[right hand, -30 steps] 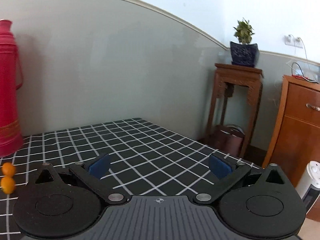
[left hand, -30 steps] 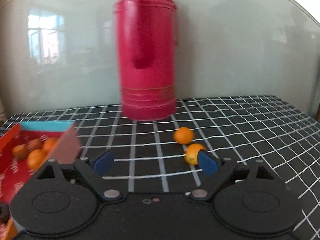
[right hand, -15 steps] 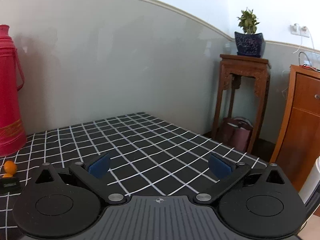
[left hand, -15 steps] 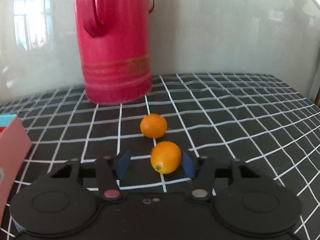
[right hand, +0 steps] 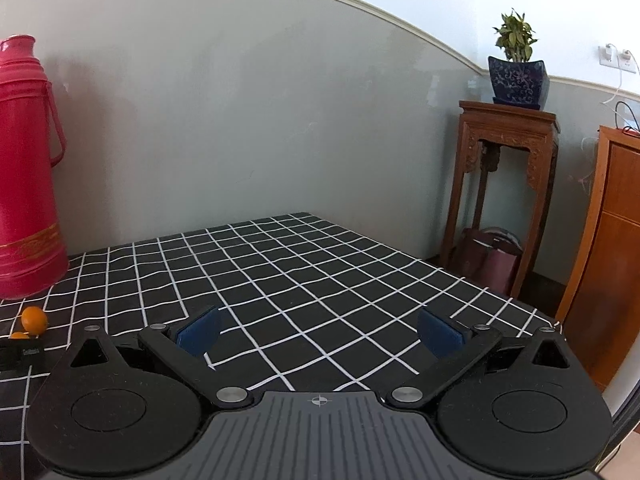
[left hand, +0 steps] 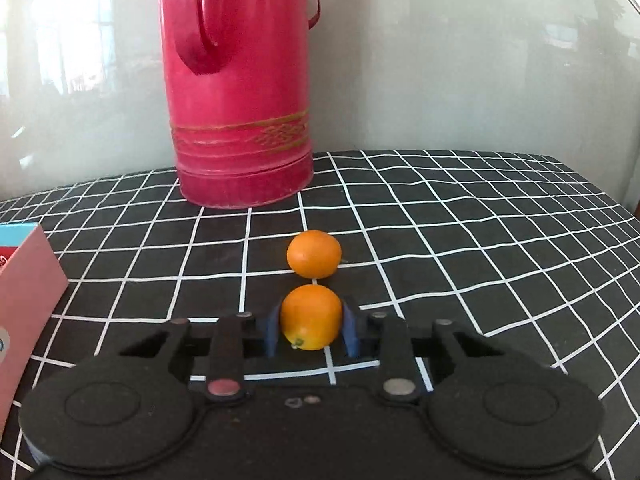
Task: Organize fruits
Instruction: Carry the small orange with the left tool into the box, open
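**Left gripper clamped on a small orange fruit; right gripper spread wide over the table**

The left gripper (left hand: pixel 311 330) has its two blue pads pressed against the sides of a small round fruit (left hand: pixel 311 317), smooth-skinned and orange, with a tiny stem dimple low on its front. The fruit sits low, at the black cloth of the table (left hand: pixel 480 240), which is crossed by thin white grid lines. Just beyond it lies a second fruit (left hand: pixel 314 254), the same round shape and glossy orange skin, close to the held one; whether the two touch cannot be told.

Farther back stands a tall red flask (left hand: pixel 240 80), cylindrical, with a loop handle, a thin wire bail and a band of gold ornament near its ribbed base. It stands upright by the pale, slightly glossy wall. At the left edge, a pink cardboard box (left hand: pixel 24 292) with a blue top edge juts into view.

The right gripper (right hand: pixel 320 330) hangs with its fingers wide apart, nothing between the flat blue pads (right hand: pixel 199 331). From that side the flask and the second fruit show far to the left. Past the table stand a carved dark wooden stand (right hand: pixel 506 184), carrying a blue patterned pot (right hand: pixel 518 80) with a leafy plant, and an orange-brown cabinet (right hand: pixel 608 260).
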Action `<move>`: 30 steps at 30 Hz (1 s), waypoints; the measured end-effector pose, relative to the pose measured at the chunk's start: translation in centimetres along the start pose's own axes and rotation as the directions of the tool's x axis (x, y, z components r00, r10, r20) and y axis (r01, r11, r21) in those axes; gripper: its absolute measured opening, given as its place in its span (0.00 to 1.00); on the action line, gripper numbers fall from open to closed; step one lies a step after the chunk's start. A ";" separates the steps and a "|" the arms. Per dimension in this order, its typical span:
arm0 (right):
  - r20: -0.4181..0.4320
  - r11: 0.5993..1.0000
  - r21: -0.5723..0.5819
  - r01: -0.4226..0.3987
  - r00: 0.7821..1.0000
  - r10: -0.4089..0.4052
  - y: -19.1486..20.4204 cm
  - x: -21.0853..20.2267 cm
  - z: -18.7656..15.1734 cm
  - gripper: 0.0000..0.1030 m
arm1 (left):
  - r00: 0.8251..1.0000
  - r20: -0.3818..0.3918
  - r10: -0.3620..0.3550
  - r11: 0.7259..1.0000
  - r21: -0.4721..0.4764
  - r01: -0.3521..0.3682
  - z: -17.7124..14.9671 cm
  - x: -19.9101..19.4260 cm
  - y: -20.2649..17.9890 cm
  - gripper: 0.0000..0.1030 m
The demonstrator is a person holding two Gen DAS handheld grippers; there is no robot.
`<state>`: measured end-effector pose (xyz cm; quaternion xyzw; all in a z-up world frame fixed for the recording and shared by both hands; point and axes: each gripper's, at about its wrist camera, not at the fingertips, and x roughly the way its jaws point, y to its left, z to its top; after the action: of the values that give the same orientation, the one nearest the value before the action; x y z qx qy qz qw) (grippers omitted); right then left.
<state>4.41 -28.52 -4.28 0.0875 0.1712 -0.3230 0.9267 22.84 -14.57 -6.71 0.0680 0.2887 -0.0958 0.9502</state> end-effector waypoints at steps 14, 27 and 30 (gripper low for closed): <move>0.026 0.999 -0.042 -0.021 0.999 0.022 1.2 -0.7 -0.2 1.00 | 0.998 0.068 -0.007 1.000 0.010 0.006 -0.1 -3.6 0.8 0.21; 0.042 0.993 -0.086 -0.082 0.995 0.086 3.5 -1.8 -0.6 1.00 | 0.974 0.171 0.150 0.987 -0.080 -0.138 -0.8 -10.2 7.9 0.21; 0.046 0.990 -0.097 -0.103 0.993 0.108 4.4 -2.1 -0.7 1.00 | 0.961 0.162 0.222 0.969 -0.143 -0.200 -1.1 -11.5 10.9 0.21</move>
<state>5.41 -23.73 -3.91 0.0442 0.1575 -0.2671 0.9497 15.30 -2.13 -0.41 0.0302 0.1996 0.0188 0.9792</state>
